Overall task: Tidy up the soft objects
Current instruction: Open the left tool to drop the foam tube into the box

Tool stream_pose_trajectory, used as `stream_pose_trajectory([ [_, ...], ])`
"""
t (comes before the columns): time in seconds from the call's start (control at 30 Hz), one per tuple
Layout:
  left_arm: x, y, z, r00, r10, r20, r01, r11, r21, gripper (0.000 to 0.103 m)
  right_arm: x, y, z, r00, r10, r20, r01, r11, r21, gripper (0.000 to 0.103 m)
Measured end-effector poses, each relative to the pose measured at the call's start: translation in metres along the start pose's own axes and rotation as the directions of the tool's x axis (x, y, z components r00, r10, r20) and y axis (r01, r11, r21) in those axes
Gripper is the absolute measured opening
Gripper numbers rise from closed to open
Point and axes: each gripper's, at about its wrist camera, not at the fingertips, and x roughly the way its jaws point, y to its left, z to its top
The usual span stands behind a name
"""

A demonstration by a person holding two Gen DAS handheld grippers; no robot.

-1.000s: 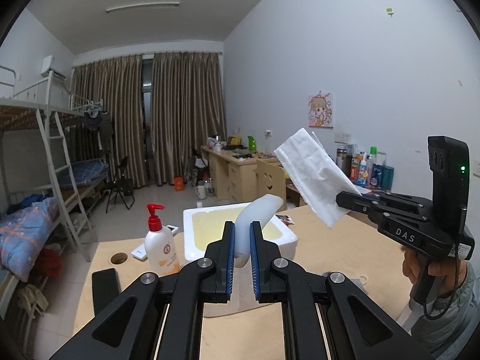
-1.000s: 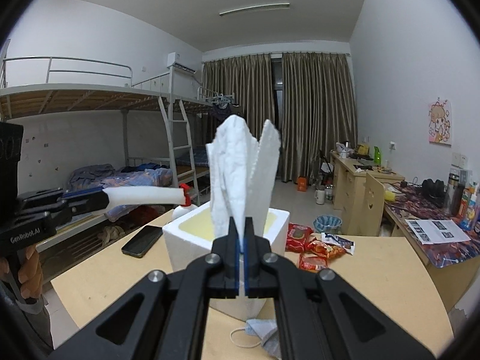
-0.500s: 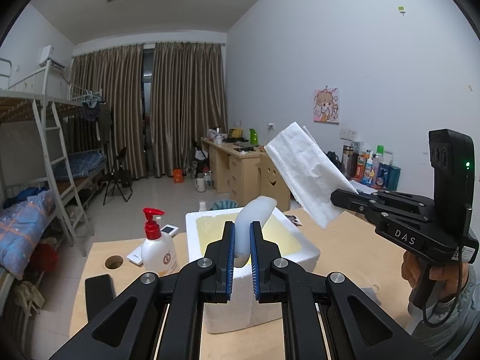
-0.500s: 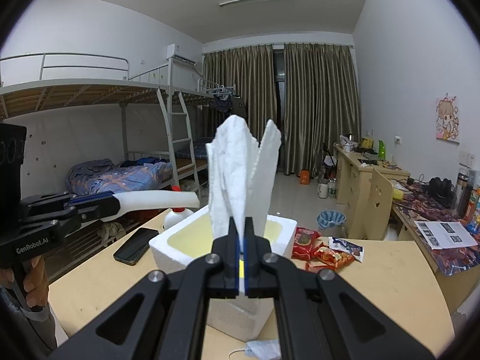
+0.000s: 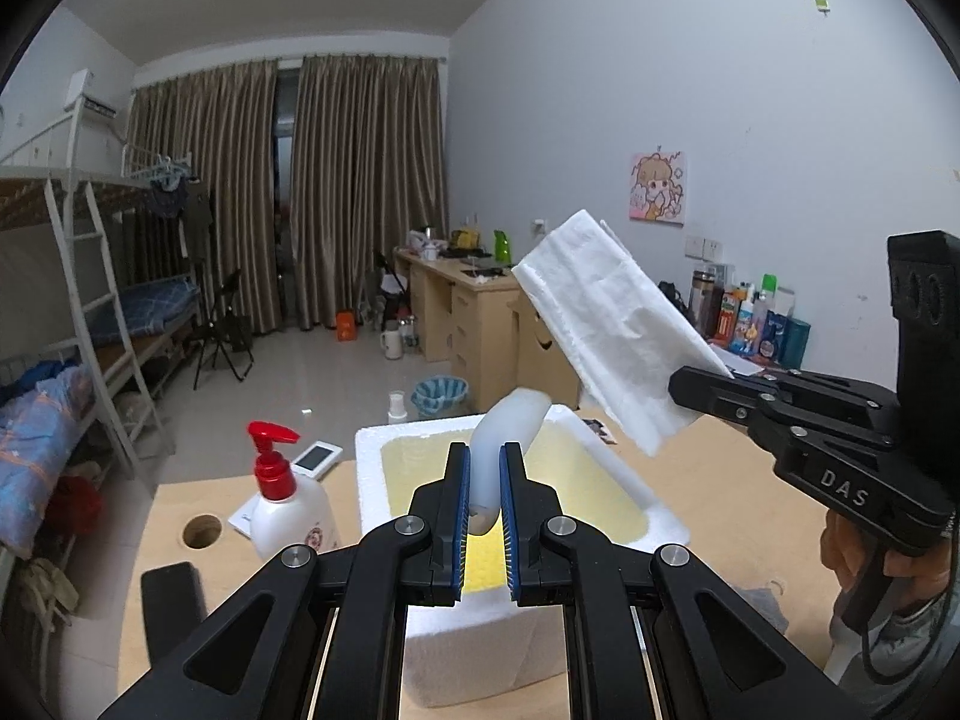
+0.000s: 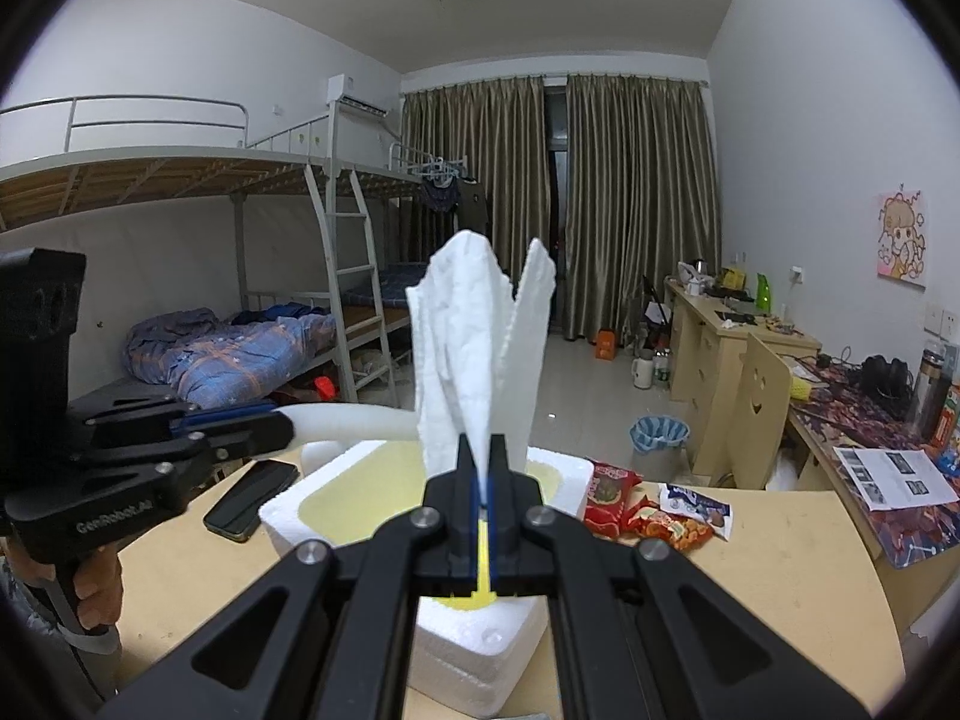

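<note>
Left gripper (image 5: 485,495) was clamped on a white foam tube (image 5: 507,426), jaws nearly together, the tube held above the foam box (image 5: 384,450). Right gripper (image 6: 485,468) was pinched fully closed on a folded white tissue (image 6: 474,348), which stood upright above the same box, near the table's front edge. Judgement: both items were due for the box; best to lower each well inside the yellow cavity before letting go, one at a time, so the light tissue cannot drift out. Left view alone showed a pump bottle (image 5: 288,510) at the table's left edge; right view alone showed snack packets (image 6: 648,510) and a phone (image 6: 252,501).
</note>
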Motion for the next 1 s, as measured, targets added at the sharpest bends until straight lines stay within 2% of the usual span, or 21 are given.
stream_pose_trajectory([
  [0.47, 0.055, 0.006, 0.002, 0.997, -0.024, -0.071, 0.026, 0.999, 0.029, 0.01, 0.018, -0.015, -0.006, 0.999, -0.027, -0.036, 0.028, 0.999, 0.037, 0.003],
  [0.5, 0.058, 0.005, 0.001, 0.997, -0.023, -0.074, 0.026, 0.999, 0.035, 0.011, 0.018, -0.015, -0.005, 0.999, -0.028, -0.035, 0.029, 0.999, 0.038, 0.003],
  [0.53, 0.06, 0.003, 0.0, 0.997, -0.017, -0.074, 0.02, 0.999, 0.042, 0.021, 0.018, -0.016, -0.005, 0.999, -0.028, -0.037, 0.03, 0.999, 0.037, 0.003],
  [0.7, 0.059, 0.005, -0.003, 0.998, -0.005, -0.058, 0.008, 0.999, 0.047, 0.027, 0.019, -0.019, -0.006, 0.999, -0.025, -0.039, 0.027, 0.999, 0.045, 0.003],
  [0.77, 0.059, 0.005, -0.002, 0.998, 0.013, -0.063, -0.01, 0.999, 0.045, 0.043, 0.019, -0.02, -0.006, 0.999, -0.027, -0.04, 0.029, 0.998, 0.047, 0.003],
  [0.83, 0.058, 0.006, -0.002, 0.998, 0.032, -0.061, -0.029, 0.999, 0.037, 0.078, 0.019, -0.02, -0.006, 0.999, -0.025, -0.041, 0.027, 0.998, 0.049, 0.003],
  [0.9, 0.052, 0.013, -0.003, 0.998, 0.051, -0.033, -0.051, 0.999, 0.01, 0.098, 0.021, -0.02, -0.006, 0.999, -0.027, -0.045, 0.029, 0.999, 0.045, 0.003],
  [1.0, 0.039, 0.02, -0.002, 0.997, 0.07, 0.015, -0.07, 0.997, -0.019, 0.101, 0.022, -0.017, -0.006, 0.999, -0.021, -0.046, 0.023, 0.999, 0.044, 0.003],
])
